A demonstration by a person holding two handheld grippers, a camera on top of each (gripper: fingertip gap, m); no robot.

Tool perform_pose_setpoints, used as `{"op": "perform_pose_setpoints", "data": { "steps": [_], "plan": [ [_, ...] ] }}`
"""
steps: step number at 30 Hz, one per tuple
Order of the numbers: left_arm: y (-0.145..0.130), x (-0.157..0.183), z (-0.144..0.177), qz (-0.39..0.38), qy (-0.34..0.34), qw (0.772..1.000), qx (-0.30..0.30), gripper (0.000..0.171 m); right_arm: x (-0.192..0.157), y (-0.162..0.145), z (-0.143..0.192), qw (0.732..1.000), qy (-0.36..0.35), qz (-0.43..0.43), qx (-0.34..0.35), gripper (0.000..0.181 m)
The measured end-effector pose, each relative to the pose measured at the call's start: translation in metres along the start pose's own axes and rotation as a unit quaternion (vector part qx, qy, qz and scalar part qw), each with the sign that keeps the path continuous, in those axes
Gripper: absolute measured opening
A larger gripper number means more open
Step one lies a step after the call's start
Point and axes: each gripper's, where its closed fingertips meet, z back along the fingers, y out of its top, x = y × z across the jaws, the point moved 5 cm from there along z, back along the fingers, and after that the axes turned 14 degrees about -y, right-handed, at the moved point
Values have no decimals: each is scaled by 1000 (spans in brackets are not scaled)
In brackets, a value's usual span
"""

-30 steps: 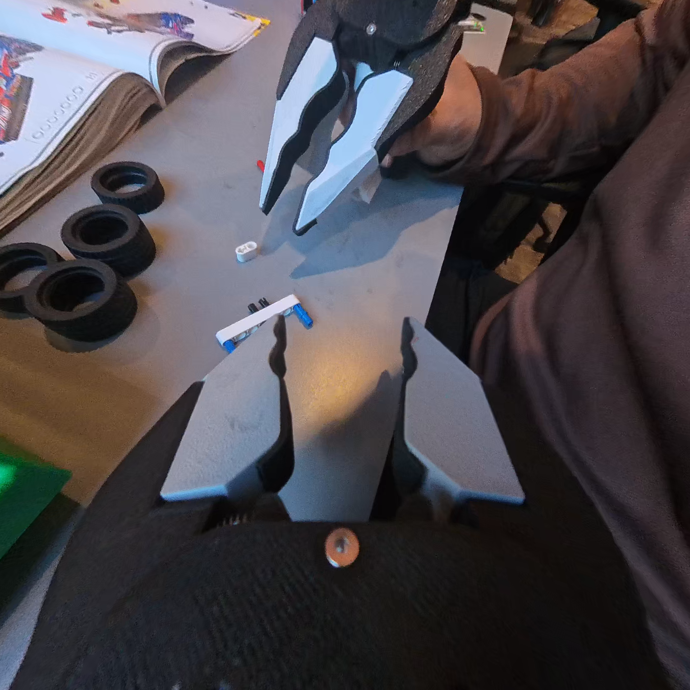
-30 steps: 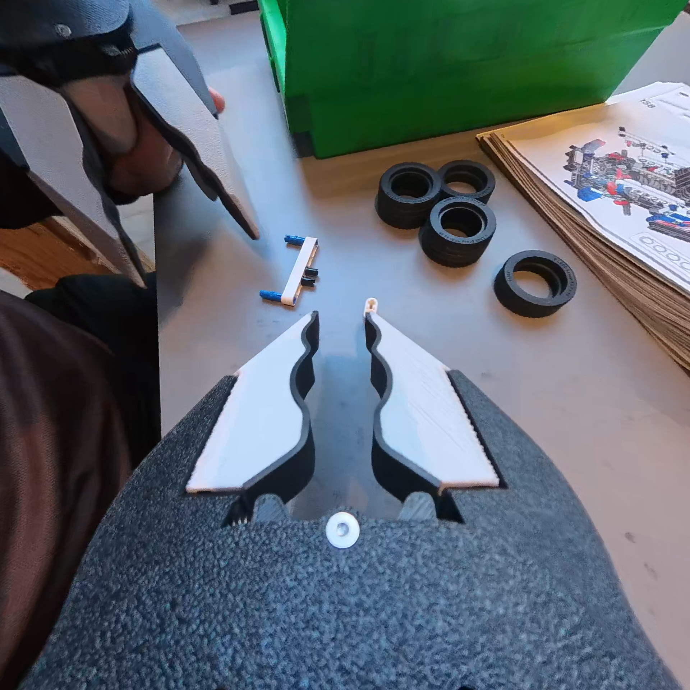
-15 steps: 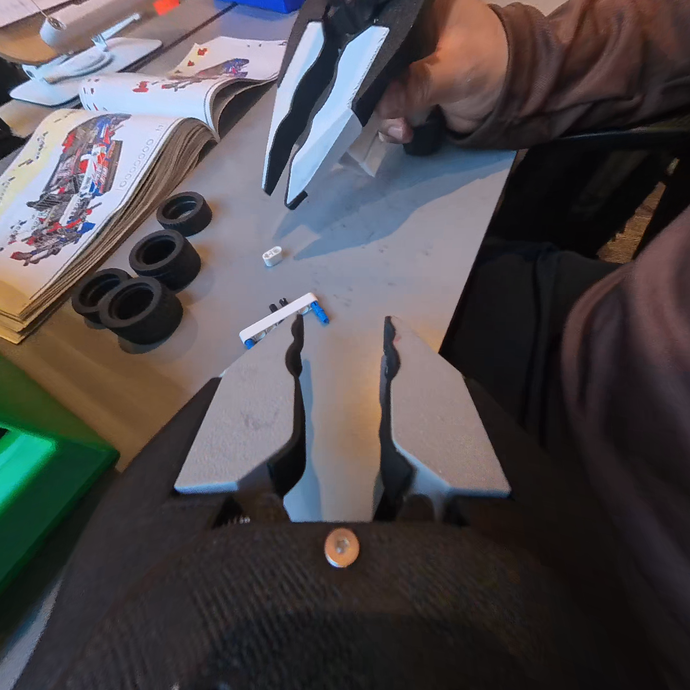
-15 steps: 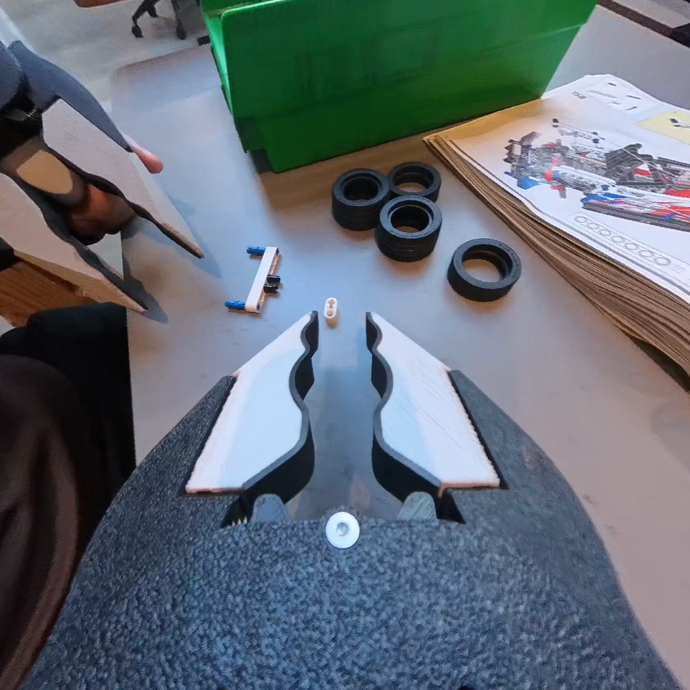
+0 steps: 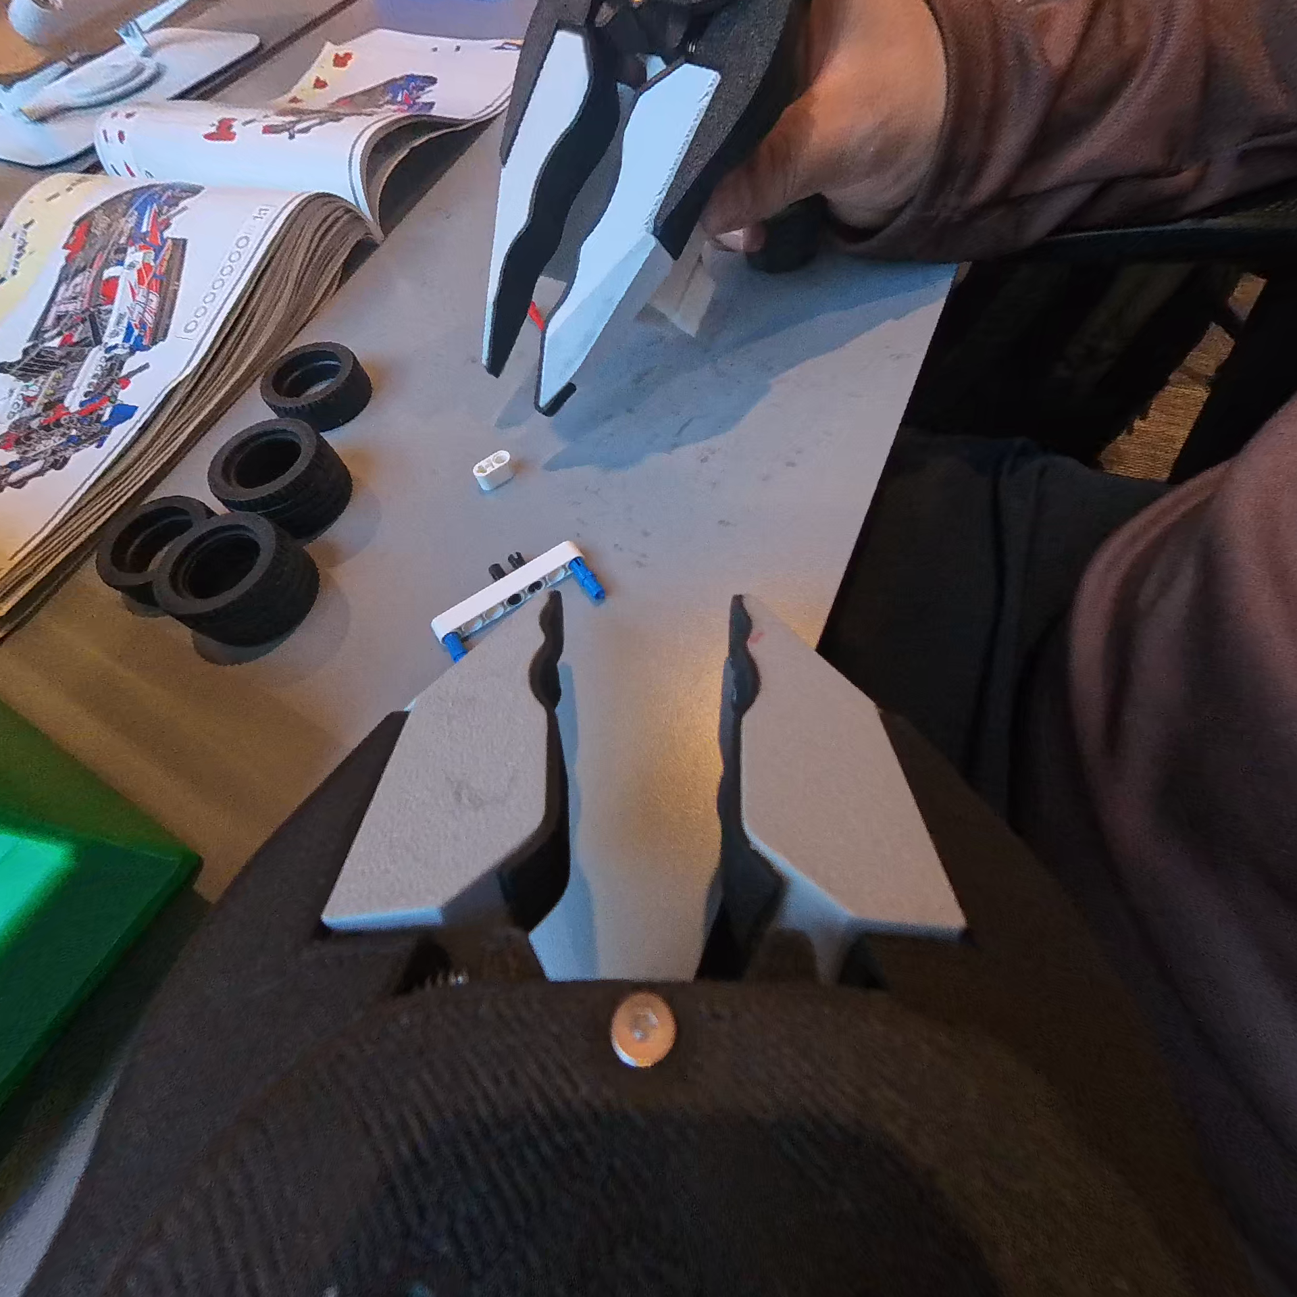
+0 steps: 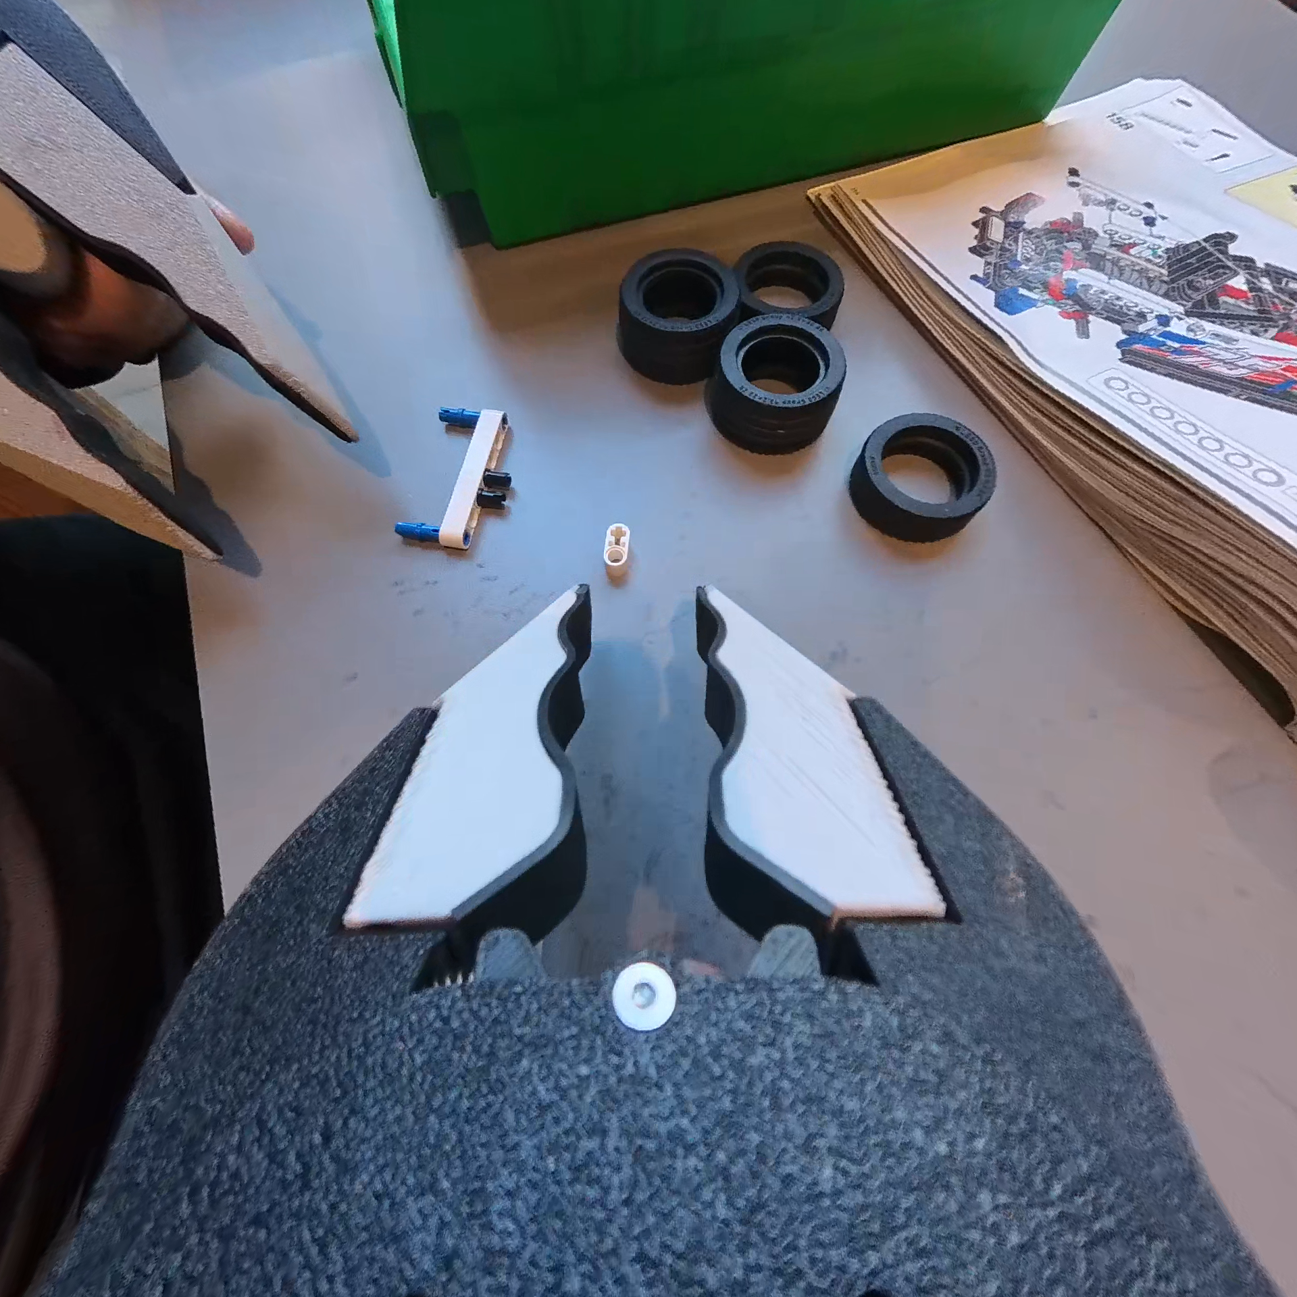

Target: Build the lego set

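A white beam with blue and black pins (image 5: 516,596) lies on the grey table, just past my left gripper's left fingertip; it also shows in the right wrist view (image 6: 471,477). A small white connector (image 5: 494,469) lies beyond it, and in the right wrist view (image 6: 617,552) it sits just ahead of my right gripper. My left gripper (image 5: 642,607) is open and empty above the table. My right gripper (image 6: 642,596) is open and empty; in the left wrist view (image 5: 526,389) it hangs over the table behind the connector.
Several black tyres (image 6: 772,358) lie in a group, also seen in the left wrist view (image 5: 238,505). An open instruction book (image 6: 1123,295) lies beside them. A green bin (image 6: 702,91) stands behind. The table edge (image 5: 877,491) runs along the person's side.
My left gripper's jaws have narrowed, then widened again. The right gripper has drawn back from the connector and come lower again. The beam and connector have not moved.
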Motion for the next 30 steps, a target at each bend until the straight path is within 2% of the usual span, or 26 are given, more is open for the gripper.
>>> {"op": "perform_pose_setpoints", "data": {
  "steps": [11, 24, 27, 30],
  "plan": [
    [-2, -2, -2, 22, -13, 1000, -10, 42, -1, 0, 0, 1000, 21, -8, -4, 29],
    [-2, 0, -2, 4, -8, 1000, -10, 41, 1, 0, -1, 1000, 17, -15, -4, 29],
    [-2, 0, -2, 6, -12, 1000, -10, 41, 8, 5, 4, 999, -4, -26, 27, 25],
    [-1, 1, -1, 8, -16, 1000, -6, 41, 32, 22, 27, 989, -70, -48, 118, 19]
  ]
}}
